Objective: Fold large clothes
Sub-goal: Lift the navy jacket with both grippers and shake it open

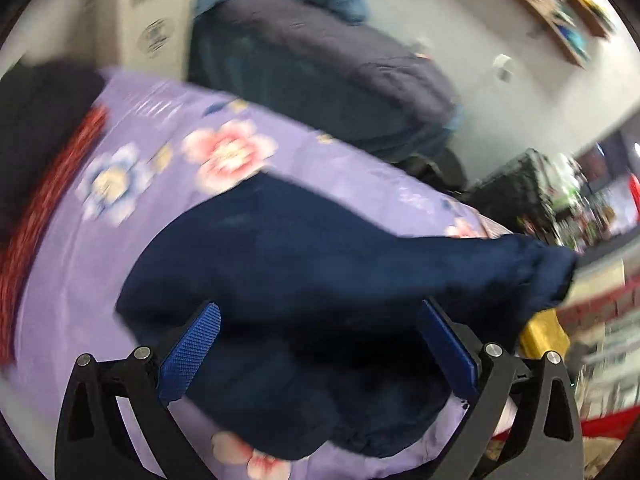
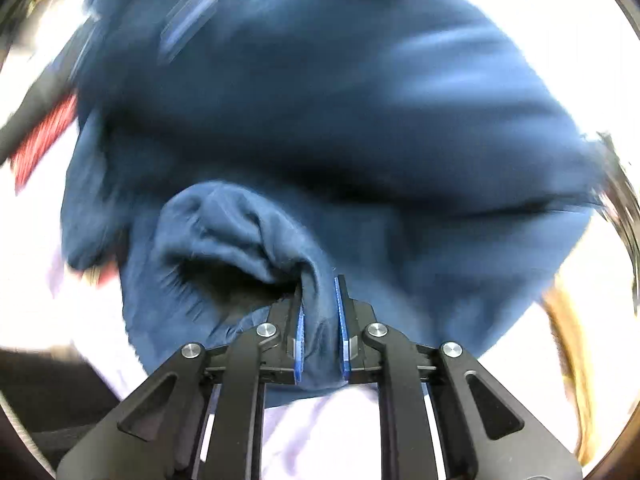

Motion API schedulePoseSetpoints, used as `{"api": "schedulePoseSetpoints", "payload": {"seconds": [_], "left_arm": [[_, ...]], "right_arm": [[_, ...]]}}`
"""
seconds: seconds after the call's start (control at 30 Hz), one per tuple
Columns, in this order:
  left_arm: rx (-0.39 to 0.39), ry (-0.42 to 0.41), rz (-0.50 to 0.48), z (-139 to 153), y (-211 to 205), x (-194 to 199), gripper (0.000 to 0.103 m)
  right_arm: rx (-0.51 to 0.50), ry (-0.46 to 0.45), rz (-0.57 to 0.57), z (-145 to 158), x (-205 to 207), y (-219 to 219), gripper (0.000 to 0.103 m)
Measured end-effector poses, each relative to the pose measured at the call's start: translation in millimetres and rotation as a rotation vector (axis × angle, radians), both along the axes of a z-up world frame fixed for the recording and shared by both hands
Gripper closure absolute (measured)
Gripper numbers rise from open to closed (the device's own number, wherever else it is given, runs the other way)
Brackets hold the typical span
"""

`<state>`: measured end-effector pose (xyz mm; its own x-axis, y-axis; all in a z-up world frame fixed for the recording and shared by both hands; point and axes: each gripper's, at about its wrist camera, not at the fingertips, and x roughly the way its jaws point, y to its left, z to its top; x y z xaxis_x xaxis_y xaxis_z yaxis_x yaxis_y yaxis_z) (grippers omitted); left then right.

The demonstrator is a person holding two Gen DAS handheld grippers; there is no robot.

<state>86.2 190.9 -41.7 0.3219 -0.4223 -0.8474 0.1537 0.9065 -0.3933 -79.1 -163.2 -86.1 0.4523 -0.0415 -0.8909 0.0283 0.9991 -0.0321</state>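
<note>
Navy garment [image 1: 304, 264], frame centre: soft, limp, probably bulky. Right gripper [image 2: 319, 300] pinches its bunched edge; left gripper [image 1: 318, 320] spread wide, empty.

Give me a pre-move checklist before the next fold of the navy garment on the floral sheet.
1. Right gripper shut on a bunched fold of the navy garment: ok.
2. Left gripper holding cloth: not ok; it is open, fabric merely lies between its fingers.
3. Garment spread flat: not ok, rumpled.
4. Garment resting on the floral sheet: ok.
5. Which part (sleeve, hem) the right gripper holds: cannot tell, blurred.
</note>
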Motion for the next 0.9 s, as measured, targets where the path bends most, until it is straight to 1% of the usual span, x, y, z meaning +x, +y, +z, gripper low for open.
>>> {"api": "schedulePoseSetpoints", "payload": {"seconds": [0.07,0.13,0.2,0.23,0.33,0.37,0.4,0.43,0.5,0.53,0.57,0.6,0.63,0.67,0.7,0.77,0.83,0.87,0.9], "left_arm": [[-0.005,0.037,0.095,-12.8,30.6,-11.1,0.006],[0.03,0.05,0.139,-21.6,47.9,-20.2,0.006],[0.071,0.077,0.16,-35.5,60.3,-34.7,0.006],[0.088,0.103,0.165,-45.0,64.3,-42.3,0.006],[0.093,0.185,0.165,-72.5,64.7,-65.3,0.006],[0.081,0.216,0.159,-83.6,62.0,-73.3,0.006],[0.074,0.237,0.155,-90.8,59.2,-79.0,0.006],[0.065,0.264,0.15,-100.4,55.4,-85.9,0.006],[0.031,0.308,0.132,-115.4,46.8,-97.9,0.006],[0.01,0.321,0.134,-119.7,42.3,-101.8,0.006],[-0.019,0.332,0.139,-123.2,39.3,-105.3,0.006],[-0.064,0.342,0.141,-124.6,34.0,-107.5,0.006],[-0.088,0.34,0.147,-124.3,29.8,-108.3,0.006],[-0.097,0.325,0.15,-122.2,23.7,-108.4,0.006],[-0.09,0.311,0.144,-120.6,19.0,-108.7,0.006],[-0.029,0.273,0.12,-115.4,5.3,-105.3,0.006],[0.076,0.222,0.089,-108.8,-12.2,-101.3,0.006],[0.13,0.209,0.076,-109.0,-19.8,-98.2,0.006],[0.208,0.2,0.06,-111.4,-30.7,-93.8,0.006]], "right_arm": [[0.015,-0.068,-0.149,30.8,-8.8,-59.9,0.09],[0.026,-0.118,-0.276,54.5,-19.8,-111.7,0.09],[0.014,-0.16,-0.385,75.1,-33.2,-157.9,0.09],[-0.01,-0.182,-0.437,85.3,-40.7,-181.3,0.09],[-0.103,-0.235,-0.571,111.3,-57.8,-237.7,0.09],[-0.127,-0.244,-0.617,114.4,-61.1,-251.4,0.09],[-0.157,-0.257,-0.689,120.0,-68.5,-278.0,0.09],[-0.169,-0.261,-0.741,119.8,-69.8,-292.7,0.09],[-0.151,-0.261,-0.864,120.4,-76.4,-328.2,0.089],[-0.131,-0.246,-0.944,117.9,-79.3,-349.0,0.088],[-0.116,-0.227,-0.988,115.7,-78.2,-363.5,0.085],[-0.09,-0.188,-1.05,108.6,-81.3,-379.3,0.075],[-0.07,-0.17,-1.081,104.6,-80.1,-385.0,0.052],[-0.045,-0.174,-1.098,104.0,-79.0,-386.6,0.038],[-0.043,-0.201,-1.102,106.5,-80.9,-380.9,0.022],[-0.072,-0.258,-1.072,111.0,-78.0,-362.4,0.02],[-0.094,-0.267,-1.022,109.4,-67.9,-331.2,0.019],[-0.085,-0.276,-0.991,108.9,-62.9,-315.6,0.018],[-0.058,-0.285,-0.95,108.7,-56.9,-305.2,0.017]]}}
